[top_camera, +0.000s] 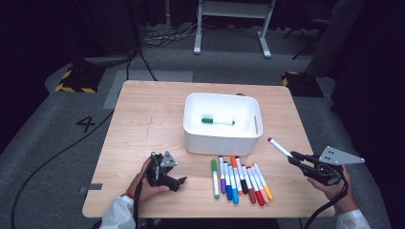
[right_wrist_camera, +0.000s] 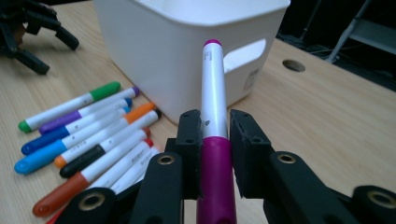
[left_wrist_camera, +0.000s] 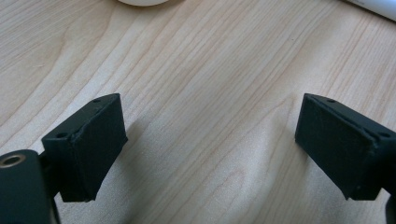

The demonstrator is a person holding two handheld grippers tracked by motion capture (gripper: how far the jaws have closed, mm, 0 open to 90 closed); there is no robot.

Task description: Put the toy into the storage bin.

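Magenta marker (right_wrist_camera: 214, 140) pinched between the pads of the right gripper (top_camera: 297, 156), held above the table (top_camera: 143, 119) near its right edge.

Beyond it, a white bin (top_camera: 222, 125) with a green marker (top_camera: 217, 121) is seen mid-table; loose markers (top_camera: 240, 180) are laid along the front edge, and the left gripper (top_camera: 181, 180) is rested spread near the front-left corner.
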